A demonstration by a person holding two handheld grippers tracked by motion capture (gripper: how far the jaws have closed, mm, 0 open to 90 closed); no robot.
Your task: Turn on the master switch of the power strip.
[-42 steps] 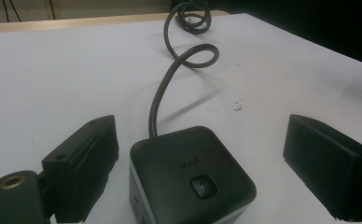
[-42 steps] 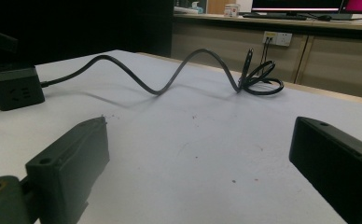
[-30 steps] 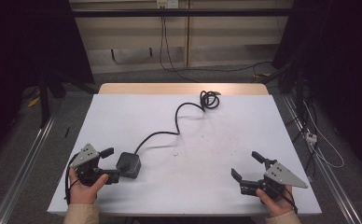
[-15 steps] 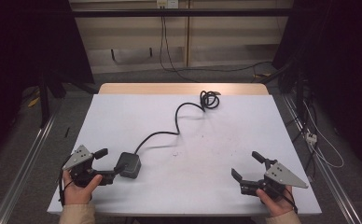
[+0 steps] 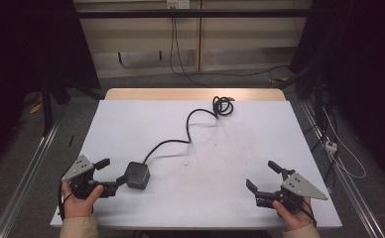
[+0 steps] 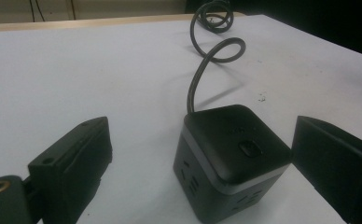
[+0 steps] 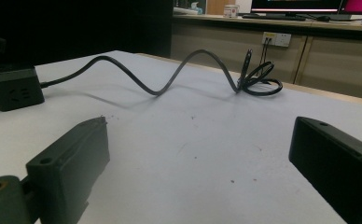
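Note:
A black cube power strip [image 5: 137, 174] sits near the table's front left, and its black cable [image 5: 190, 129] snakes back to a coil [image 5: 223, 105]. My left gripper [image 5: 110, 172] stands open just left of the cube, its near fingertip close to the cube's side. In the left gripper view the cube [image 6: 230, 158] lies between the spread jaws of the left gripper [image 6: 202, 161], with a wide gap on the left. My right gripper [image 5: 261, 174] is open at the front right over bare table. From the right gripper [image 7: 198, 163] the cube [image 7: 13, 91] and coil [image 7: 258, 77] lie far off.
The white table top [image 5: 260, 134] has a wooden strip [image 5: 195, 94] along its far edge. Loose wires [image 5: 329, 144] lie on the floor to the right, and metal rails [image 5: 27, 178] run along the left. Monitors and a bench [image 7: 305, 14] stand beyond the table.
My left gripper has drawn back slightly to the left and toward the person, away from the cube. The cube, cable and right gripper have not moved.

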